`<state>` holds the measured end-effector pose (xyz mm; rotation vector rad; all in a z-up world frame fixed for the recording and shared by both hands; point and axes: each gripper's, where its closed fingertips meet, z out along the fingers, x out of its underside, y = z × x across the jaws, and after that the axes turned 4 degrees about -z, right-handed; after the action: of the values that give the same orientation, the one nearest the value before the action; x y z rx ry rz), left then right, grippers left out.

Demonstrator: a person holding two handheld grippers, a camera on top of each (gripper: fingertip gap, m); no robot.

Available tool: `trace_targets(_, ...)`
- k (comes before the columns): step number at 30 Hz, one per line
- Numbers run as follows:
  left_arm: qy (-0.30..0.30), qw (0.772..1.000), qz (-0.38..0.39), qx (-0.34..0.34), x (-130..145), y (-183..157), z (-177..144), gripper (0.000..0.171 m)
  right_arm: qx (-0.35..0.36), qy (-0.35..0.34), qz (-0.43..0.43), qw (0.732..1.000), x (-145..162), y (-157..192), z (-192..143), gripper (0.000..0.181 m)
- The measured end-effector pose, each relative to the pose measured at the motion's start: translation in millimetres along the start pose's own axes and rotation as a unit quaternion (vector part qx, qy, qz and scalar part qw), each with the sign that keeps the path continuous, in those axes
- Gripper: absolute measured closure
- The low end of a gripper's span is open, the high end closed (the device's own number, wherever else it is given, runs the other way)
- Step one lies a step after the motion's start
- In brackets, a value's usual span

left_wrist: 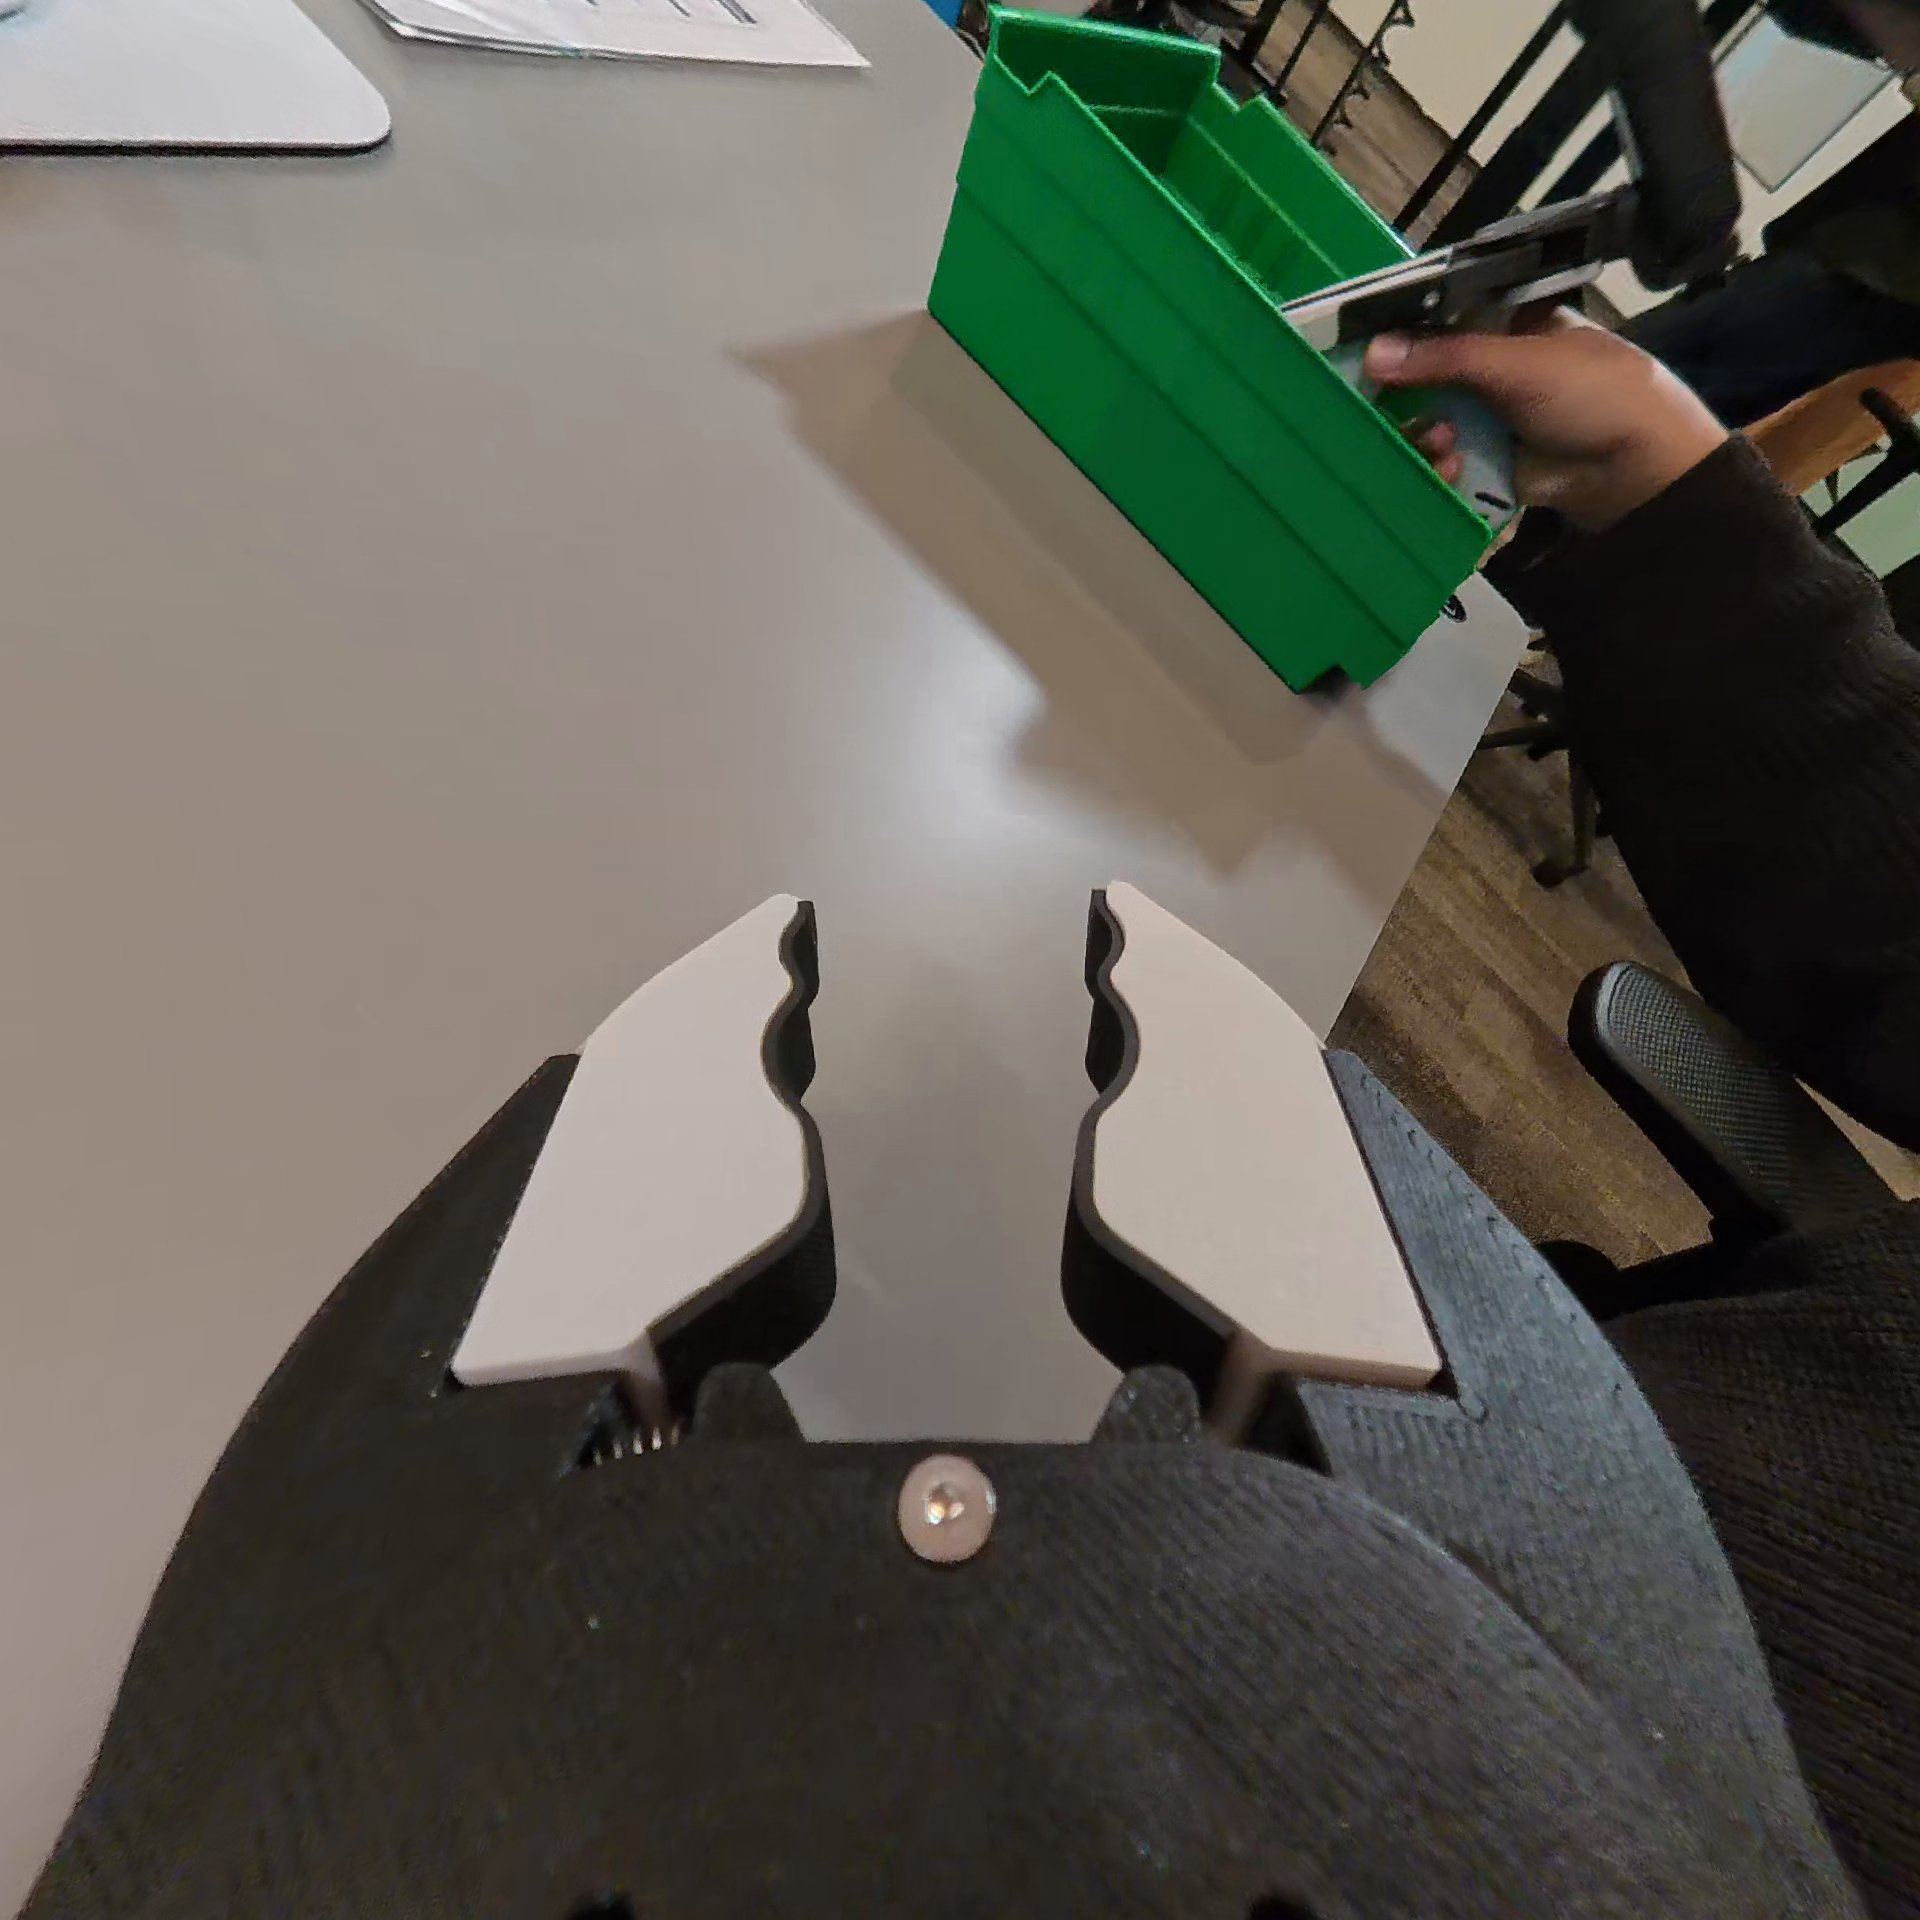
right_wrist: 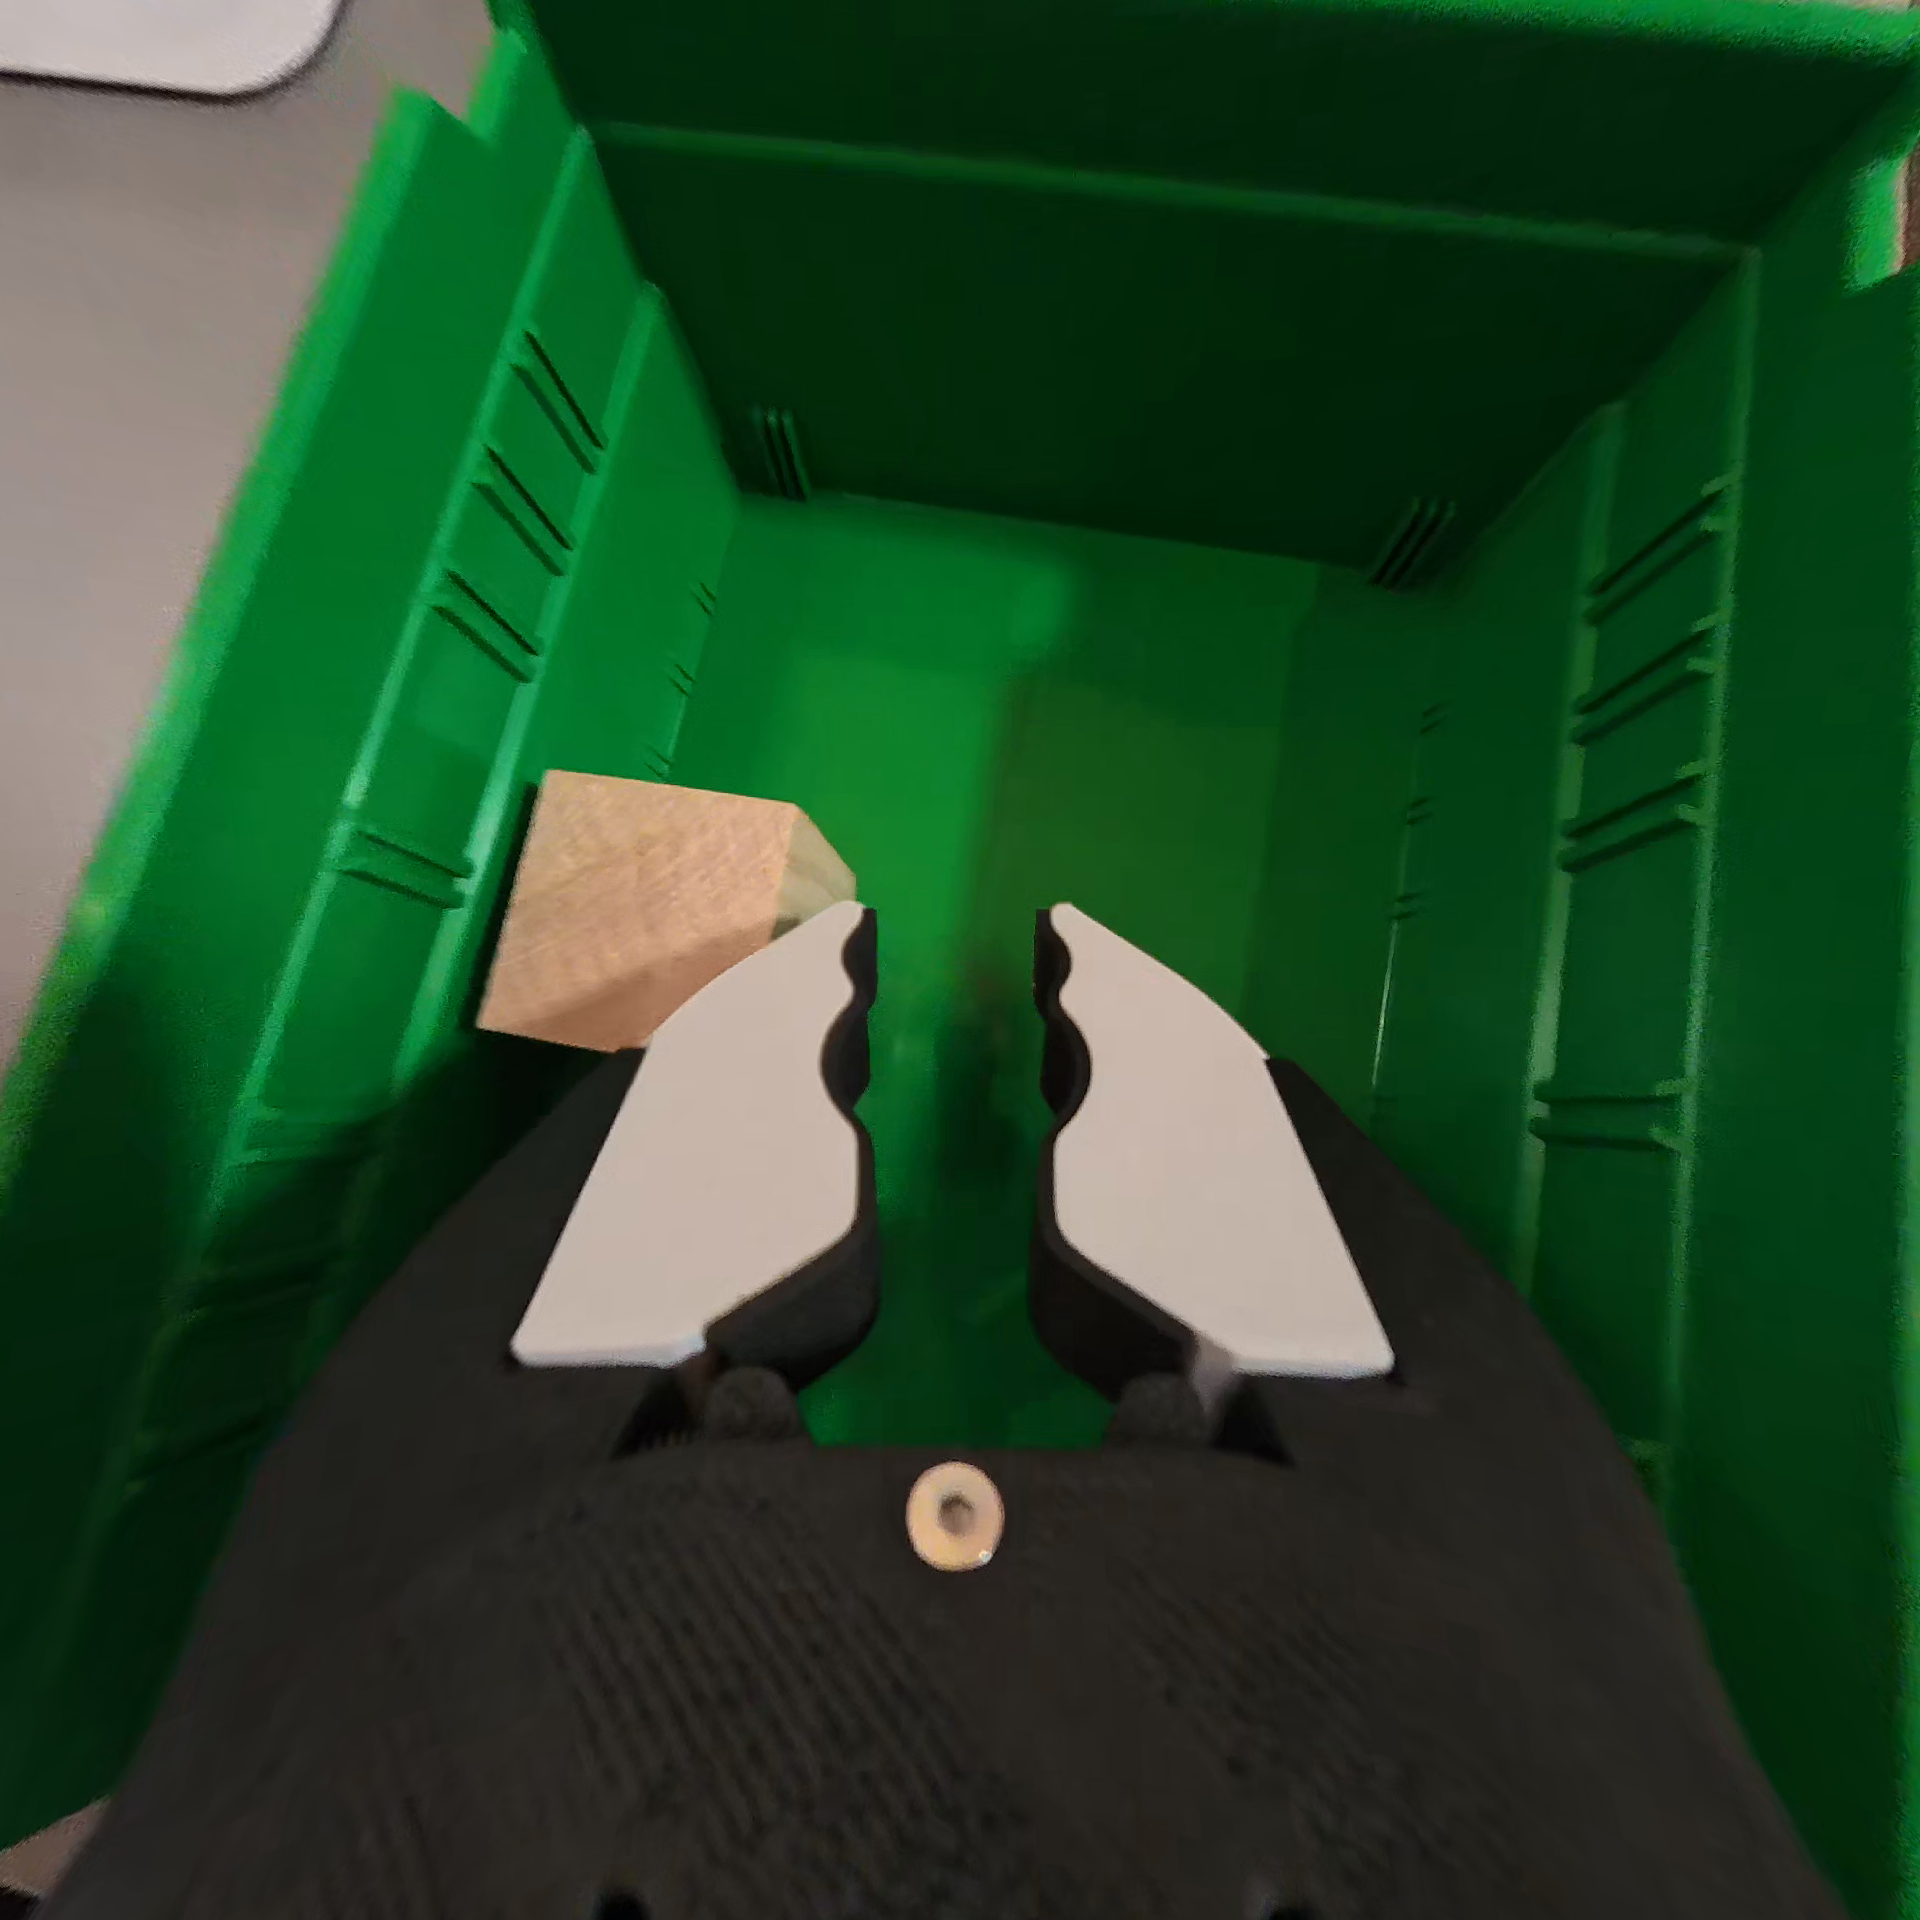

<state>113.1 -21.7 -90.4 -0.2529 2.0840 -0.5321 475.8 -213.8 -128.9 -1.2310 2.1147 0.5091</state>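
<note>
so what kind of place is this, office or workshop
Most likely an office or lab workspace. A plain grey table holds a green storage bin and some papers, a black mesh office chair stands beside it, and the floor is wood-look planking.

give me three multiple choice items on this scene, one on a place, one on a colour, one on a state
1. Where does the wooden block lie?
A. on the grey table
B. inside the bin, by its left wall
C. between the left tool's fingers

2. What colour is the bin?
A. green
B. blue
C. red

3. How does the right tool stand?
A. shut on the block
B. shut on the bin's rim
C. open, gripping nothing

Answers:
1 B, the right wrist view shows the block on the bin floor against the left wall.
2 A, both views show green plastic.
3 C, green floor shows between its fingertips, with the block off to the left.
</note>
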Motion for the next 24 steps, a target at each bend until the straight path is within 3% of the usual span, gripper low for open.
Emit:
trace_targets(5, -0.014, 1.000, 0.007, 0.005, -7, -6, -1, 0.121, -0.003, -0.081, -0.010, 0.997, -38, 16, -42, 0.151)
trace_targets(8, -0.021, 1.000, 0.019, 0.002, -11, -8, -5, 0.121, -0.018, -0.138, -0.040, 0.989, -67, 44, -75, 0.146)
trace_targets(11, -0.028, 0.999, 0.026, -0.012, -16, -3, -10, 0.121, -0.052, -0.181, -0.081, 0.979, -90, 96, -102, 0.143)
trace_targets(15, -0.036, 0.999, 0.004, -0.026, -20, 6, -15, 0.121, -0.120, -0.221, -0.142, 0.957, -103, 196, -120, 0.142)
trace_targets(18, -0.052, 0.997, -0.003, -0.051, -17, 21, -21, 0.121, -0.187, -0.238, -0.151, 0.941, -93, 278, -114, 0.141)
trace_targets(20, -0.043, 0.993, -0.006, -0.106, -5, 46, -25, 0.124, -0.229, -0.258, -0.114, 0.932, -78, 327, -106, 0.140)
trace_targets(22, -0.046, 0.987, -0.011, -0.153, 0, 71, -34, 0.126, -0.253, -0.254, -0.091, 0.929, -50, 368, -92, 0.140)
trace_targets(24, -0.068, 0.985, -0.025, -0.157, -6, 83, -42, 0.129, -0.257, -0.223, -0.109, 0.934, -18, 396, -72, 0.140)
